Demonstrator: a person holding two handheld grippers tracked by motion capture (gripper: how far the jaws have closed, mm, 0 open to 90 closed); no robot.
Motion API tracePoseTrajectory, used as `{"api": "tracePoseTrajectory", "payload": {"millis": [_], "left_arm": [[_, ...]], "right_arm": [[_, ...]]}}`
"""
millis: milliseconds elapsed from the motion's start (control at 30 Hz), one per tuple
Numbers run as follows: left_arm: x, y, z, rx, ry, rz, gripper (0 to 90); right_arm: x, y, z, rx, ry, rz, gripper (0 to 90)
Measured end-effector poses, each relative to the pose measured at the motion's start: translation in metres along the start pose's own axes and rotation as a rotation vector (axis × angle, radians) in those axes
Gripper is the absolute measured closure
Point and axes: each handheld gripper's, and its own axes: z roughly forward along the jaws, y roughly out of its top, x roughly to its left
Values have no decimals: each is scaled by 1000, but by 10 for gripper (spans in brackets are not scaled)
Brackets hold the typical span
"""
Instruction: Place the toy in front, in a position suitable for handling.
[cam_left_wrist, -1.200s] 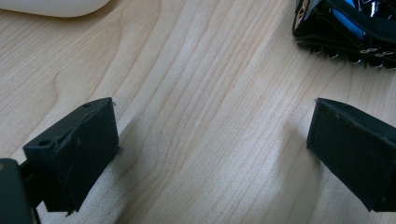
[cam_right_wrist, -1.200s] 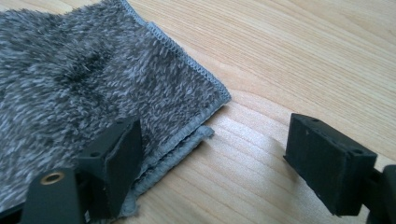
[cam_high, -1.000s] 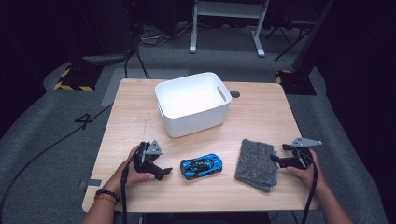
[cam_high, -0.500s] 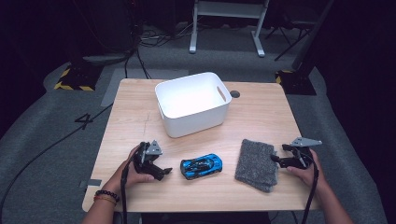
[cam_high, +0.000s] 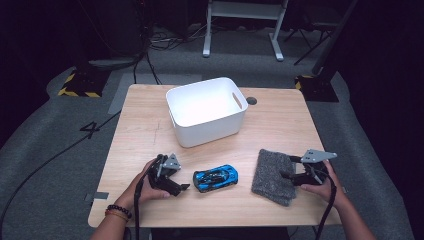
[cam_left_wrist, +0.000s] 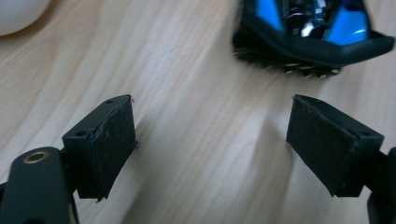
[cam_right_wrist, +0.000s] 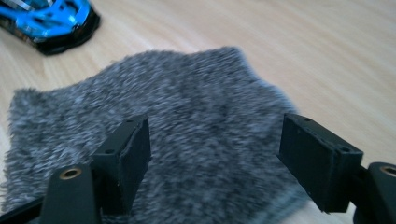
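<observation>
The left gripper is held wide open over bare table, its fingers gripping nothing. The blue toy car lies just beyond it, cut off at the top edge in the left gripper view. The right gripper is spread wide above the grey fuzzy cloth, whose near edge is hidden by the fingers. The white bin stands behind, its floor partly hidden by its wall.

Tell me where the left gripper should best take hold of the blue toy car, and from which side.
Probably across the blue toy car's narrow body, mid-length between the wheels, one jaw on each long side. It lies lengthwise just right of the open left gripper, near end facing it, so coming in from that end, jaws straddling the width, looks simplest. The table around it is bare.
</observation>
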Motion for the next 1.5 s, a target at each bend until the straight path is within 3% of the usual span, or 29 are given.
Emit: {"api": "tracePoseTrajectory", "payload": {"millis": [267,433,500,700,767,900,1033,1100,1133,1267,1500], "left_arm": [[-18,11,9,13,-47,58,160],[-27,18,14,5,-84,78,160],[-29,21,17,-2,-78,73,160],[-31,30,25,-34,-72,53,159],[-31,32,28,-42,-84,68,159],[-31,34,35,-39,-109,86,150],[-32,38,39,-36,-100,116,155],[-33,37,39,-42,-74,135,186],[-31,37,39,-51,-75,140,233],[-31,37,40,-57,-78,152,242],[-30,40,43,-65,-111,182,245]], "right_arm": [[4,-8,20,82,23,-13,249],[2,-10,24,80,39,12,237],[0,-12,24,70,47,20,235],[-1,-13,24,68,54,20,234],[1,-11,23,68,45,0,241],[2,-10,21,56,72,2,246],[6,-5,19,27,105,1,232],[10,-2,20,19,120,-6,222],[13,0,22,27,119,-15,218],[20,2,31,67,113,-26,208],[16,1,35,108,118,2,199]]}}
